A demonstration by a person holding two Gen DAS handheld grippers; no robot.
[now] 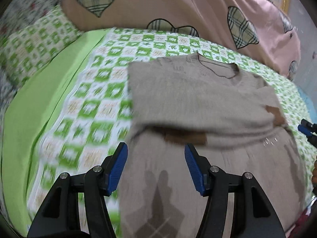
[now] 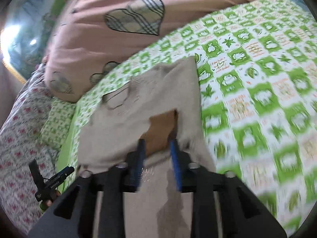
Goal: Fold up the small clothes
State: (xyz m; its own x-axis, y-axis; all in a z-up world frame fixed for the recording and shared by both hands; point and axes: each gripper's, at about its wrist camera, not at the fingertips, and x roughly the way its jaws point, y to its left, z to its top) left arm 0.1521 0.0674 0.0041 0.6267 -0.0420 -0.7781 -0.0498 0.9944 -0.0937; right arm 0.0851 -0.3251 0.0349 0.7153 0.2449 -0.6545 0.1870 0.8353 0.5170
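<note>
**A:** Where was the garment lying?

**B:** A beige knit sweater (image 1: 198,99) lay spread on the bed, on a green-and-white checked sheet (image 1: 95,99). Its ribbed collar pointed away from the left wrist camera, toward a pink duvet with plaid hearts (image 1: 178,6). One sleeve was folded across the body, and a brown patch (image 1: 276,113) showed near that fold on the right side.

**A:** And the left gripper?

**B:** The left gripper (image 1: 155,154) hung over the lower part of the sweater, its blue pads (image 1: 118,168) spread wide with nothing between them. Its shadow fell on the knit below.

**A:** The right one?

**B:** The right gripper (image 2: 157,144) sat at the folded edge of the sweater (image 2: 138,109), just beside a brown panel (image 2: 160,130). Its fingers stood fairly narrow but with a gap. The frame was blurred, so I could not tell whether any cloth was pinched.

**A:** Anything else nearby?

**B:** A matching checked pillow (image 1: 35,45) lay at the far left, and a floral quilt with red hearts (image 2: 17,138) lay beside the bed in the right view.
</note>
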